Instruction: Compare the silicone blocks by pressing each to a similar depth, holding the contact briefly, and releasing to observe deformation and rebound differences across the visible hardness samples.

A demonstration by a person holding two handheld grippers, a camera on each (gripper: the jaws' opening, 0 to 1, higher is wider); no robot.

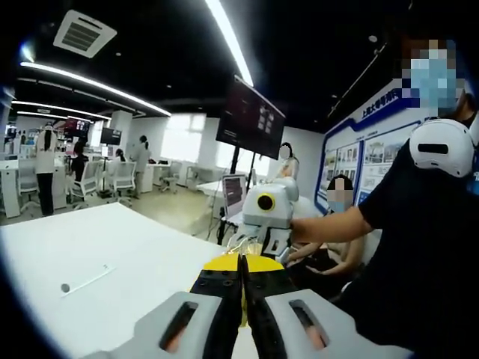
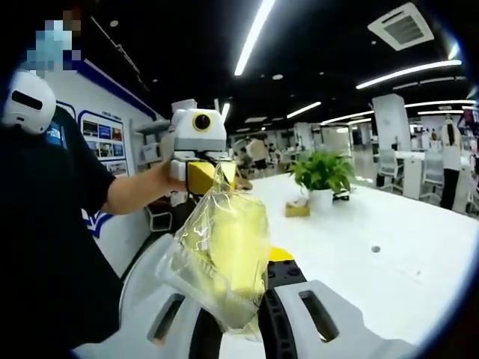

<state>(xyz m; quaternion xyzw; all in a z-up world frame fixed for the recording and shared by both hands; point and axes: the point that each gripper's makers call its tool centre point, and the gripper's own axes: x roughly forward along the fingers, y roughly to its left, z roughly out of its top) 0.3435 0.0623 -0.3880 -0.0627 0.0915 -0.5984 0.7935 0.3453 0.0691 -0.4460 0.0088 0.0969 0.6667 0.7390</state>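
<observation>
Yellow silicone block [image 2: 228,254] in clear bag, clamped by both hand-held grippers.

Open-plan office or demonstration hall, lit by long ceiling light strips [image 1: 90,84] and served by a ceiling air vent [image 1: 84,33]. Furnished with white tables [image 1: 112,247], office chairs [image 1: 123,178], and a large screen on a stand [image 1: 251,120]. Lined with blue-framed display boards [image 1: 352,161] and marked by a potted plant [image 2: 323,173].
</observation>
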